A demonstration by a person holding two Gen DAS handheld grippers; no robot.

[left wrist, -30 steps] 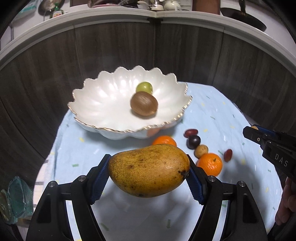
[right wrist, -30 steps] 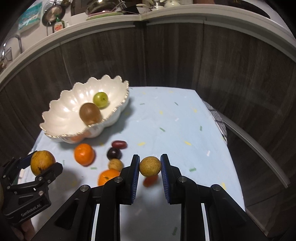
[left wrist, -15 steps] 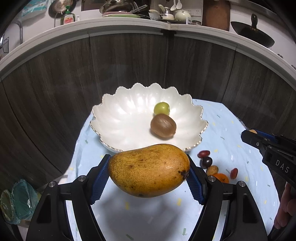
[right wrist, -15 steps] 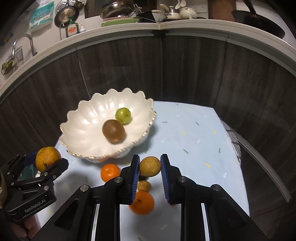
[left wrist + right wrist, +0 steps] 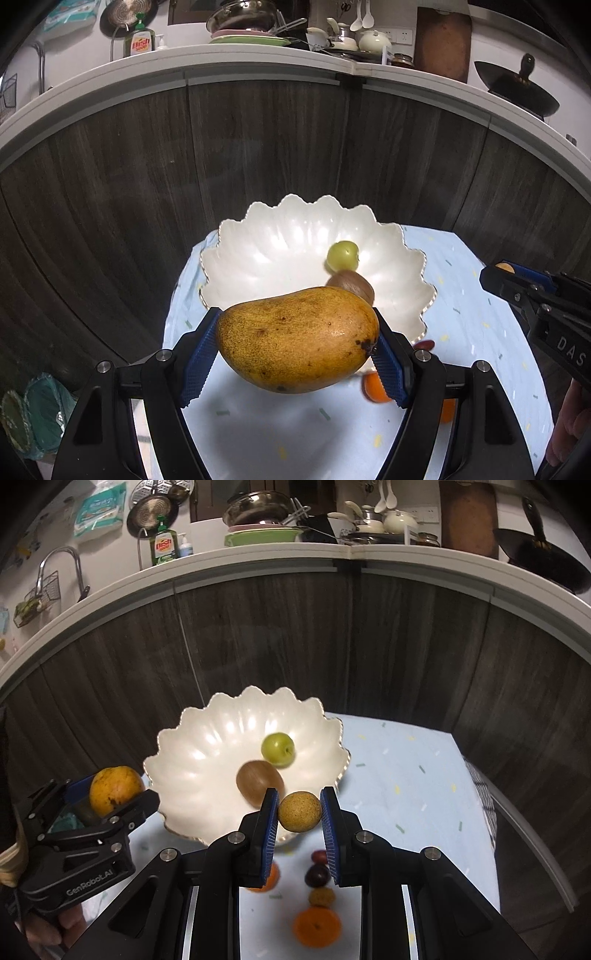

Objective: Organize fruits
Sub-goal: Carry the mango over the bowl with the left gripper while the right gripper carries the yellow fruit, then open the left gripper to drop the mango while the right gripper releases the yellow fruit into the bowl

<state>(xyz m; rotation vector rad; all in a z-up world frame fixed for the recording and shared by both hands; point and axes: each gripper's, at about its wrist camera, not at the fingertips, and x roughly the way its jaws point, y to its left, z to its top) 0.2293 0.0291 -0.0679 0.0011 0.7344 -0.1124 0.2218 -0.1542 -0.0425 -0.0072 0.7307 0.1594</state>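
My left gripper is shut on a large yellow-orange mango and holds it in the air at the near rim of the white scalloped bowl. My right gripper is shut on a small round speckled yellow fruit at the bowl's near right rim. The bowl holds a green plum and a brown kiwi. On the light blue cloth lie an orange, a second orange, a dark plum, a small tan fruit and a red fruit.
A dark wood panel wall curves behind the table, under a white counter ledge with kitchenware. A green mesh bag lies at the far left below the table. The right gripper's body shows at the right edge of the left wrist view.
Both grippers have risen and moved forward toward the bowl with their fruit. The loose fruits on the cloth now lie below and behind the fingers.
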